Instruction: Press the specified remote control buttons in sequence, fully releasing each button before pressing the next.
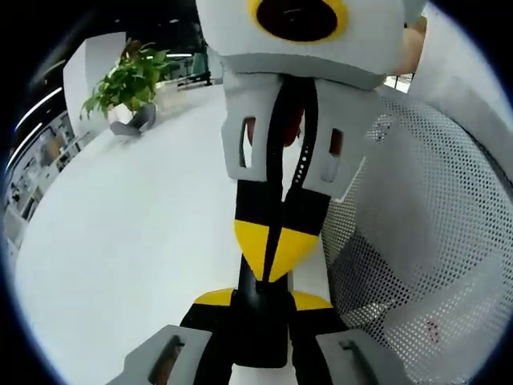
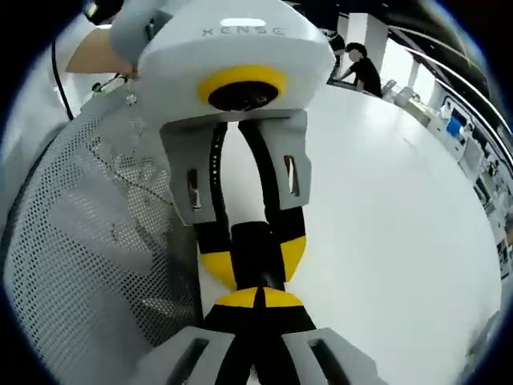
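Observation:
A slim black remote (image 1: pixel 260 325) stands on end between the yellow-tipped jaws of my left gripper (image 1: pixel 263 301), which is shut on it. In the left gripper view my right gripper (image 1: pixel 272 253) comes down from above, its yellow tips shut together and resting on the remote's upper end. The right gripper view has the same meeting from the other side: my right gripper (image 2: pixel 256 298) is shut, its tips against the remote (image 2: pixel 256 245), which the left gripper (image 2: pixel 255 261) clamps. The remote's buttons are hidden.
A white perforated mesh basket (image 1: pixel 417 241) stands close beside the grippers, on the left in the right gripper view (image 2: pixel 88 241). The white tabletop (image 1: pixel 128 233) spreads out around them. A potted plant (image 1: pixel 128 80) sits far off, and a person (image 2: pixel 365 70) stands at the table's far end.

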